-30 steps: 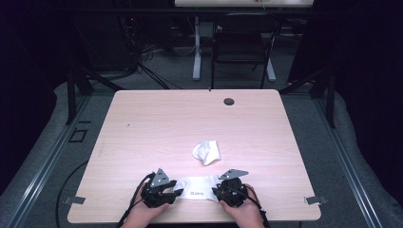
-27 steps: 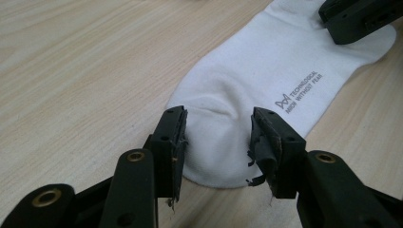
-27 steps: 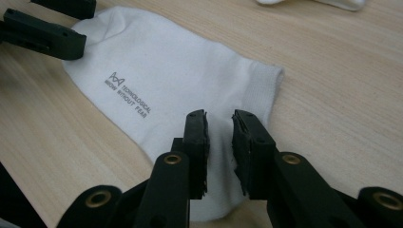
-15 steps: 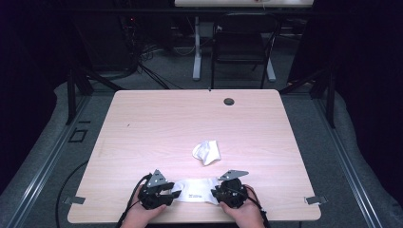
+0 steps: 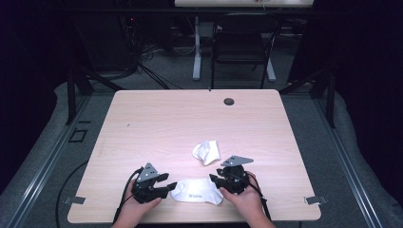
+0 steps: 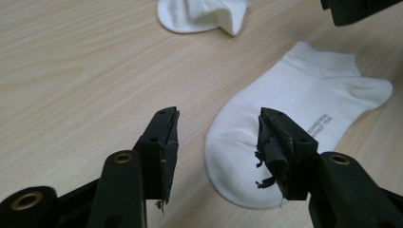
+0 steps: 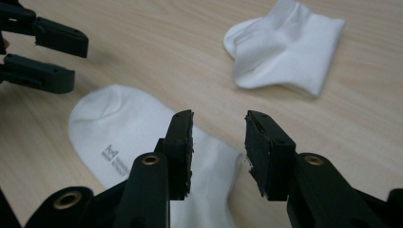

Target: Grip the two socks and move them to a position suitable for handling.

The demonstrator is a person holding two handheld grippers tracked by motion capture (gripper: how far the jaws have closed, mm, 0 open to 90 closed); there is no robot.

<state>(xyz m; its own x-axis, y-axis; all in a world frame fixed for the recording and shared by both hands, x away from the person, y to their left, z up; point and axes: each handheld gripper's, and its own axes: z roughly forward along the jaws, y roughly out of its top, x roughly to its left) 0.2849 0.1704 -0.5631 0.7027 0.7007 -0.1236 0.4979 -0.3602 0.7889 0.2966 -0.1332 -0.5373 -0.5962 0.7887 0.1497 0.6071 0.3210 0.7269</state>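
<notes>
On the desk (image 5: 142,123), the left gripper (image 5: 164,186) sits at the toe of the flat sock (image 5: 197,191), its jaws just opened wide with nothing gripped. The right gripper (image 5: 215,181), at the sock's other end, has likewise just opened, holding nothing. A folded sock (image 5: 206,152) lies just beyond.

A black chair (image 5: 242,42) (behind the table (image 5: 157,118)) and floor cables (image 5: 142,66).

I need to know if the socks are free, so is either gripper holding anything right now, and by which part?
Nothing is held. The left gripper and right gripper have just been opening, with nothing between their jaws, over the flat sock.
</notes>
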